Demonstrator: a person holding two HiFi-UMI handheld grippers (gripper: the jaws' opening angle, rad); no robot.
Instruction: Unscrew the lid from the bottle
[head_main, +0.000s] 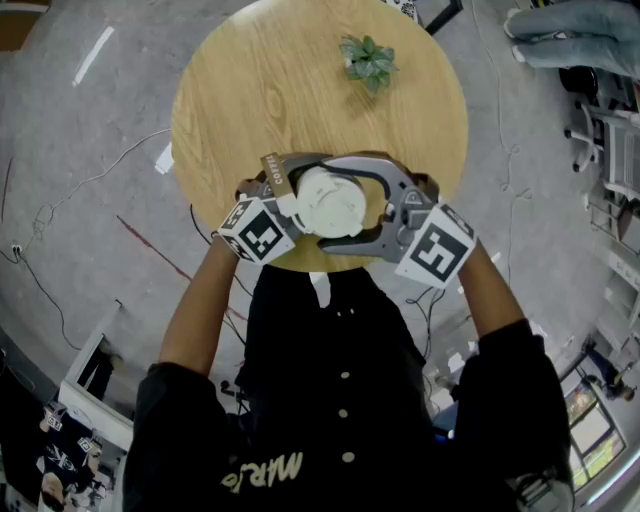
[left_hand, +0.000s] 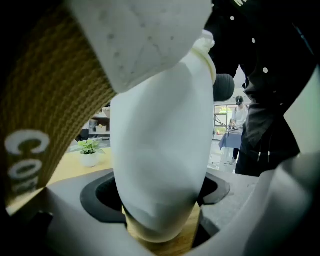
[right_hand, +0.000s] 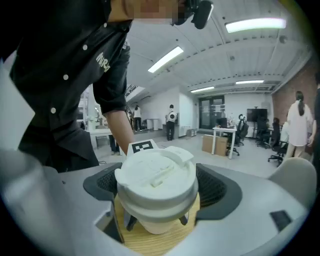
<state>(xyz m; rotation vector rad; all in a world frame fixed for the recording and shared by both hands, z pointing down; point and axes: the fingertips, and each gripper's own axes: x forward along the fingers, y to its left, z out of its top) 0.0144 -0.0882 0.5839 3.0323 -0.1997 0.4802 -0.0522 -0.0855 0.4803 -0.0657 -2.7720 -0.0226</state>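
The white plastic bottle (left_hand: 160, 135) is held in the left gripper's (left_hand: 161, 202) wide jaws, its white flip-top lid (right_hand: 156, 175) in the right gripper's (right_hand: 159, 194); twisting seems due.

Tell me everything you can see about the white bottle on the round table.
The white bottle stands upright at the person's edge of the round wooden table, base on the wood. Its smooth matte body narrows toward the base. A white lid with a raised flap is on top. A brown woven strap with white lettering sits beside its top. The left tongs clamp the body; the right tongs bracket the lid, contact unclear.
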